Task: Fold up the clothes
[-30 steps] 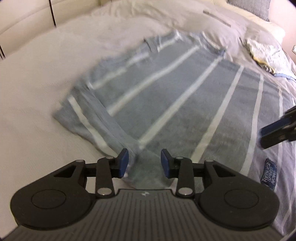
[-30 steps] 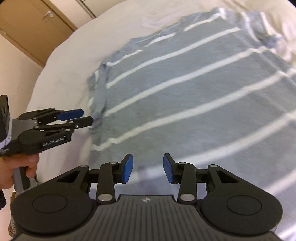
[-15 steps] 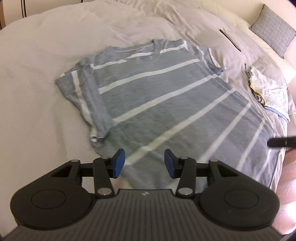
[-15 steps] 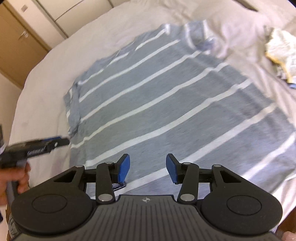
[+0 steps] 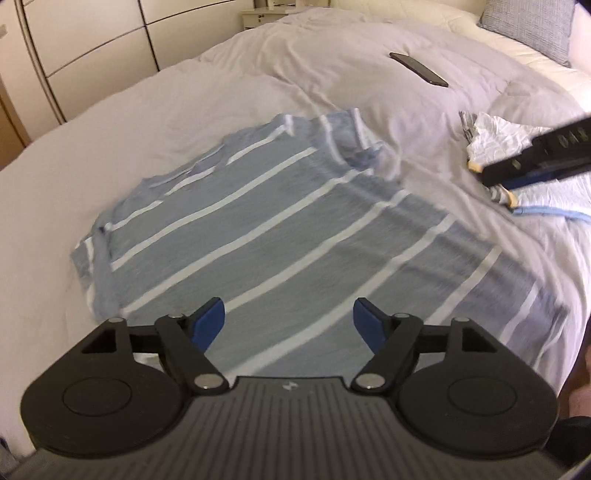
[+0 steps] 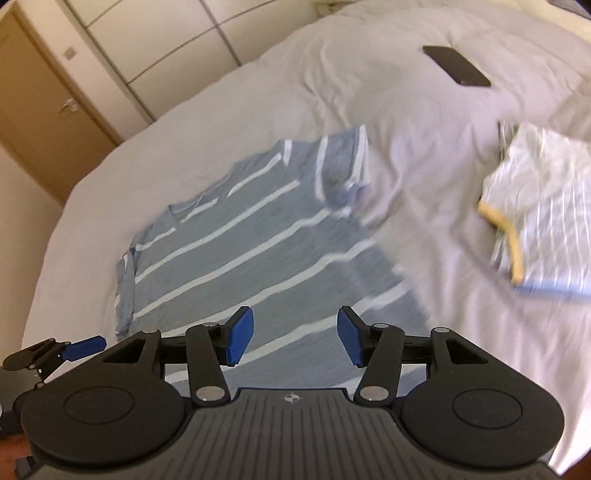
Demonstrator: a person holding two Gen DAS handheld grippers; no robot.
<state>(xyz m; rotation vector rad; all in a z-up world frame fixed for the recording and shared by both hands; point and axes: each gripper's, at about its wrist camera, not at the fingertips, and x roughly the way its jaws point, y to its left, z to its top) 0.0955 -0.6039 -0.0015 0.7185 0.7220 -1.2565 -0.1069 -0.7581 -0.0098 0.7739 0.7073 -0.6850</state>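
A grey-blue T-shirt with white stripes point(image 5: 295, 236) point(image 6: 251, 243) lies spread flat on the bed, its neck toward the far left. My left gripper point(image 5: 289, 325) hovers above the shirt's near part, open, with nothing between its blue pads. My right gripper point(image 6: 292, 339) also hangs open and empty above the shirt's near edge. The right gripper point(image 5: 532, 162) shows again at the right edge of the left wrist view, over the folded clothes. In the right wrist view the left gripper's blue-tipped fingers point(image 6: 83, 345) reach in from the lower left.
A white duvet point(image 5: 110, 155) covers the bed. A pile of folded light clothes point(image 6: 546, 206) point(image 5: 502, 136) lies to the right of the shirt. A dark phone point(image 5: 419, 68) point(image 6: 456, 70) rests farther back. A grey pillow point(image 5: 528, 26) and wardrobe doors point(image 6: 122, 55) stand behind.
Both grippers have lifted and pulled back from the shirt, so the whole shirt and more of the bed show. Both sets of fingers have opened wider. The shirt has not moved.
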